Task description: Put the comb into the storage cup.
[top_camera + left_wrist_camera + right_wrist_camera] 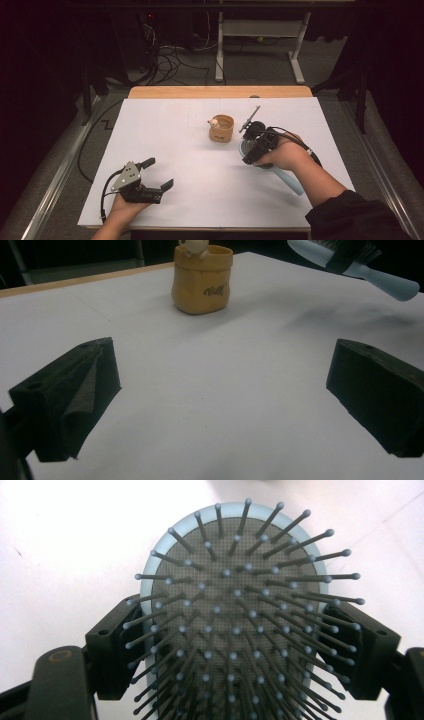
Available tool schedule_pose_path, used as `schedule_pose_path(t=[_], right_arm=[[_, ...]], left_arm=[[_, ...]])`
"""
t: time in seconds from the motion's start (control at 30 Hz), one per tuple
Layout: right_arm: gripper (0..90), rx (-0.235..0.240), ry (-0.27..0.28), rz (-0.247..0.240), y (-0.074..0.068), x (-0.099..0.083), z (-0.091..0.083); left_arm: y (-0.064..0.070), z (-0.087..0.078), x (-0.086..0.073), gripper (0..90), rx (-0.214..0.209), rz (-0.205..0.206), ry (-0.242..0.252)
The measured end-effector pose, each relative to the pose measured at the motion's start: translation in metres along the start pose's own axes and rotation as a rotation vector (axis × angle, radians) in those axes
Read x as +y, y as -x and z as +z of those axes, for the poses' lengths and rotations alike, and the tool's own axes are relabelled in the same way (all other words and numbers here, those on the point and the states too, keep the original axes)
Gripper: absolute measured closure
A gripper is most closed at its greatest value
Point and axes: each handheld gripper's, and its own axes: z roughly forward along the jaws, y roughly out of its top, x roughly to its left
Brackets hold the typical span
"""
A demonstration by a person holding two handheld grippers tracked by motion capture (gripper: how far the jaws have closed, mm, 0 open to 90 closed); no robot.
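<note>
A pale blue oval plastic hairbrush with dark ball-tipped bristles (240, 610) is clamped across its head by the right tool (256, 145), at the right of the white-covered table (165, 135), near a small tan pouch-shaped pot with a figure on its rim (221, 128). The left tool (150, 181) is held with jaws apart at the near left, nothing between them. The brush is judged gripped; where it is meant to be taken cannot be told

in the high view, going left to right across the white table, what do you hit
left gripper, open in the person's left hand → small tan pot with a little figure at its rim → right gripper, fingers closed on the pale blue hairbrush
</note>
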Motion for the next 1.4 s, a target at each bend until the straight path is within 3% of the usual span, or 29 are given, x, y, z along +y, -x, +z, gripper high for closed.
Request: schedule_pose_path(t=[0.23,0.33,0.53,0.77,0.83,1.4], right_arm=[[20.6,-0.013,0.071,0.034,0.002,-0.009,-0.011],[20.6,-0.019,0.127,0.050,0.001,-0.015,-0.016],[20.6,-0.023,0.172,0.059,0.000,-0.020,-0.018],[20.6,-0.043,0.267,0.074,-0.001,-0.028,-0.027],[20.6,-0.038,0.321,0.087,0.001,-0.034,-0.030],[20.5,-0.046,0.500,0.124,0.000,-0.055,-0.036]], left_arm=[[-0.001,-0.001,0.000,1.7,0.001,-0.004,0.004],[-0.001,-0.001,0.000,1.9,0.003,-0.007,0.003],[-0.001,-0.001,0.001,2.0,0.002,-0.020,0.010],[-0.002,-0.002,0.001,2.0,0.003,-0.022,0.012],[-0.002,-0.002,0.001,2.0,0.001,-0.019,0.011],[-0.002,-0.003,0.000,2.1,0.005,-0.026,0.015]])
